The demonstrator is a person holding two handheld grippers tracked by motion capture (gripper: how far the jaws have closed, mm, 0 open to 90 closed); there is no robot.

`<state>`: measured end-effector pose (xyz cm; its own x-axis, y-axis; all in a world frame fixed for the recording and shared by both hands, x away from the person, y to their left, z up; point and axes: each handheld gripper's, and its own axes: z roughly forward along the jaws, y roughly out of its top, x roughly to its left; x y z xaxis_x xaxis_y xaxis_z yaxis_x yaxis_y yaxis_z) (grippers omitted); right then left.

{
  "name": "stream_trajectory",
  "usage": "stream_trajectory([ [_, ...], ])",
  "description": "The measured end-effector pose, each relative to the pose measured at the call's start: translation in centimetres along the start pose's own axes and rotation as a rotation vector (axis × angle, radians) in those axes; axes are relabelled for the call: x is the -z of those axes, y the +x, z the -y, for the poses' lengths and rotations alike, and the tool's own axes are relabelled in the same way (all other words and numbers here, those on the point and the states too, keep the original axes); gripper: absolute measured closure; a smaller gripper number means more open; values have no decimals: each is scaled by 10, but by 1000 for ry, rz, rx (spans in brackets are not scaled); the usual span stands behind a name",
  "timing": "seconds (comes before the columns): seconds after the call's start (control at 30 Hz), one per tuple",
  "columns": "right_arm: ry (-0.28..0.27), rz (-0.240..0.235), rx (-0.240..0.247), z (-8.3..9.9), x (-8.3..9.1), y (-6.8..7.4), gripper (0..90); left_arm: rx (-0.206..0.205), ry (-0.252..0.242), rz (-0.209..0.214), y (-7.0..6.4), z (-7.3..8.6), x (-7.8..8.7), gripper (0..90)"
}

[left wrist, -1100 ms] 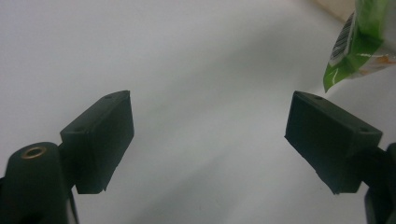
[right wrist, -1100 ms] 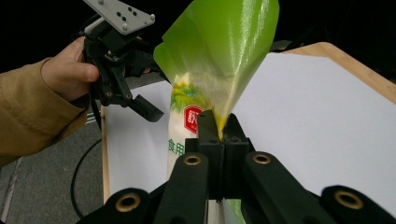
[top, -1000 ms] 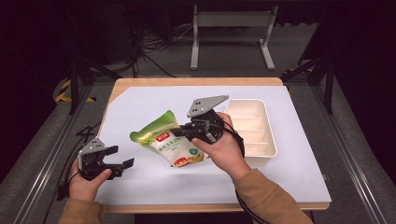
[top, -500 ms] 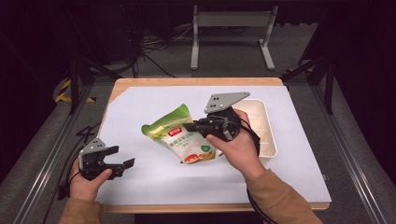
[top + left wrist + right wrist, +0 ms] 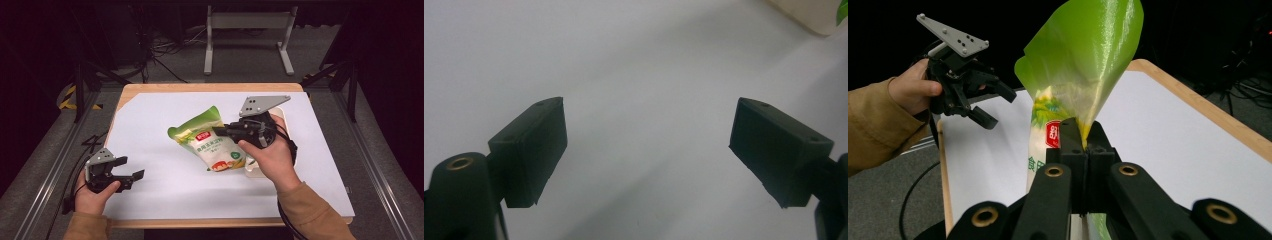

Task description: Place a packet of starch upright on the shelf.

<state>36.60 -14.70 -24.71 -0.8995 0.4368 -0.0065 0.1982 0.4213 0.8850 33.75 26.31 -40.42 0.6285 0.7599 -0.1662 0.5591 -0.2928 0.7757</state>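
Two grippers show in the high view: the right gripper pinches the green bag above the table, its long axis running from far-left to near-right, over the tray. The left gripper rests well apart, to the bag's near-left.

Left gripper view: jaws spread wide, holding nothing.

Right gripper view: jaws closed on the bag's side.

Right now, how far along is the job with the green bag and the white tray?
Done: the right gripper has its jaws shut on the green food pouch and has it lifted. In hand: the pouch hangs beside the white compartment tray, not yet in it. Left, probably: setting it into the tray. The left gripper waits open over the white table cover.
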Motion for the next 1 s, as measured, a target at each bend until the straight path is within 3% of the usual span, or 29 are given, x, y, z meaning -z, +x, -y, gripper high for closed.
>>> stream_trajectory([
  [1.0,-43,122,-30,17,62,-31,894,0,8,0,0,0,-2,159],
])
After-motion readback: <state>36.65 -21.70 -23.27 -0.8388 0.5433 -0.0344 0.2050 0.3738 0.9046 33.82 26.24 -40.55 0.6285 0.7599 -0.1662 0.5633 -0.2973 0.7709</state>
